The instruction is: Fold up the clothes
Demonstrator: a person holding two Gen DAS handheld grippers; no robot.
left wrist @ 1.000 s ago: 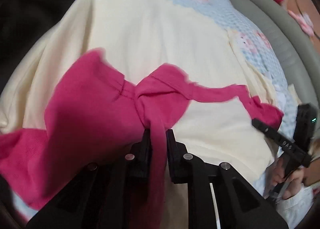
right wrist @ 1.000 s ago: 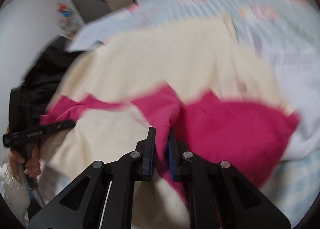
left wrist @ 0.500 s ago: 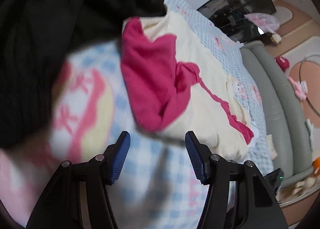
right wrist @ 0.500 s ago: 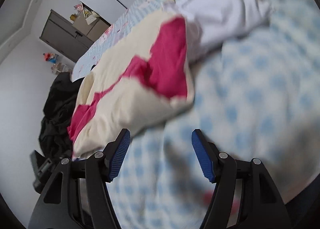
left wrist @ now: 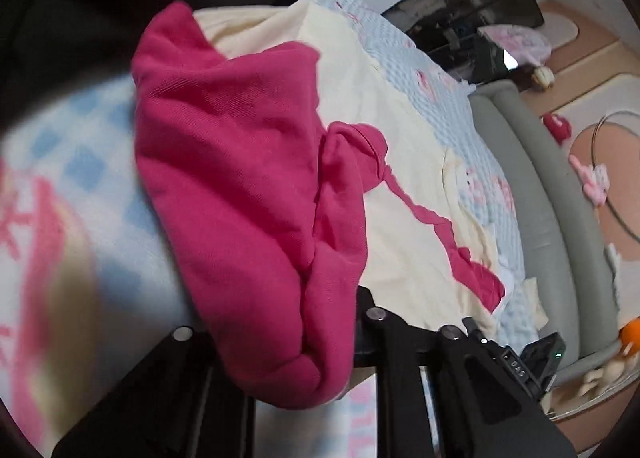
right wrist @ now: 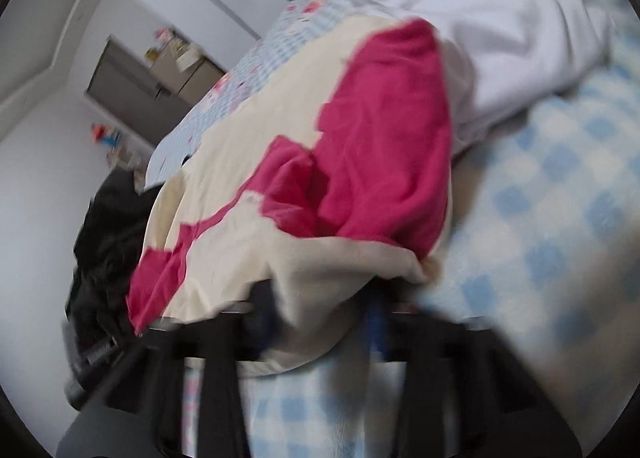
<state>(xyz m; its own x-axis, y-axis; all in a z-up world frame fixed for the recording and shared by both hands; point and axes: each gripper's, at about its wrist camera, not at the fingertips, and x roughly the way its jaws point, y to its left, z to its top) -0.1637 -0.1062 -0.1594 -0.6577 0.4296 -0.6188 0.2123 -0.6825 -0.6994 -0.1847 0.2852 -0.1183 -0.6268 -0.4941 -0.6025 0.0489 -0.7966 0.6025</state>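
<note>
A cream garment with pink sleeves and a pink band lies spread on the bed. In the left wrist view the near pink sleeve bunches up over my left gripper, which is shut on it; the cloth hides the left finger. My right gripper's body shows at the lower right. In the blurred right wrist view, the garment's cream edge sags between the spread fingers of my right gripper, which is open. The other pink sleeve lies just above it.
The bed has a blue-and-white checked cover. A black garment pile lies beside the cream one, and a white cloth on the other side. A grey padded bed edge runs along the right, with floor and toys beyond.
Both grippers let go of the pink cloth and pulled back open. Since then both have moved in again: the left has shut on the near pink sleeve, the right straddles the cream edge.
</note>
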